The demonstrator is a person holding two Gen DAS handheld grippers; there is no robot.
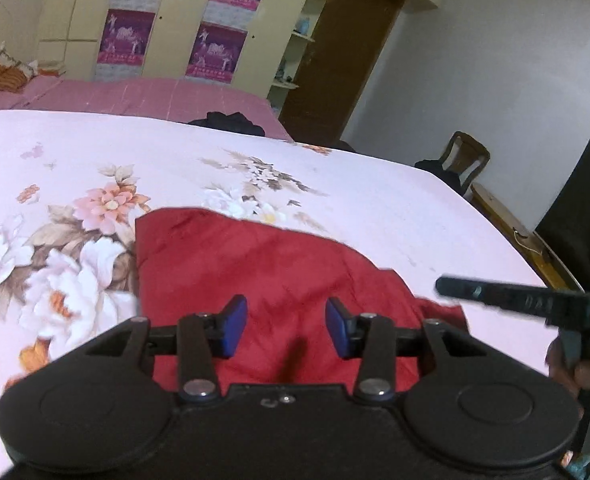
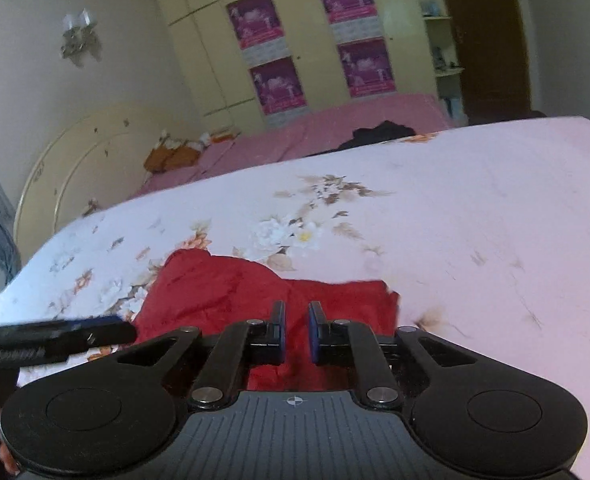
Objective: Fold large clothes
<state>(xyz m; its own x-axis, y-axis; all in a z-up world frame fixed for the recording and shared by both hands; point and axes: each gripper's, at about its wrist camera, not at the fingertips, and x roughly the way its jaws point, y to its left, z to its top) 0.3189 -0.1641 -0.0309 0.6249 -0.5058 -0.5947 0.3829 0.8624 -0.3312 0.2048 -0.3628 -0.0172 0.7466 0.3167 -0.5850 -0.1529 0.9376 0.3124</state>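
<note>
Hovering: both grippers (image 1: 286, 326) (image 2: 296, 332) above red garment (image 1: 255, 280).

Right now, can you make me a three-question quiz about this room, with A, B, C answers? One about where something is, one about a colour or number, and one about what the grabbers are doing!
1. Where does the red cloth lie?
A. on the flowery bedsheet
B. on the wooden chair
C. on the floor

2. How many purple posters hang on the cupboard doors?
A. two
B. four
C. six

3. What is the left gripper doing?
A. pinching the cloth
B. holding a pillow
C. open, holding nothing

Answers:
1. A, the cloth is spread on the flower-printed sheet in both views.
2. B, two above and two below show on the doors.
3. C, its blue pads stand apart with only cloth visible beyond them. The right gripper has a narrower gap, also with nothing between the pads.
</note>
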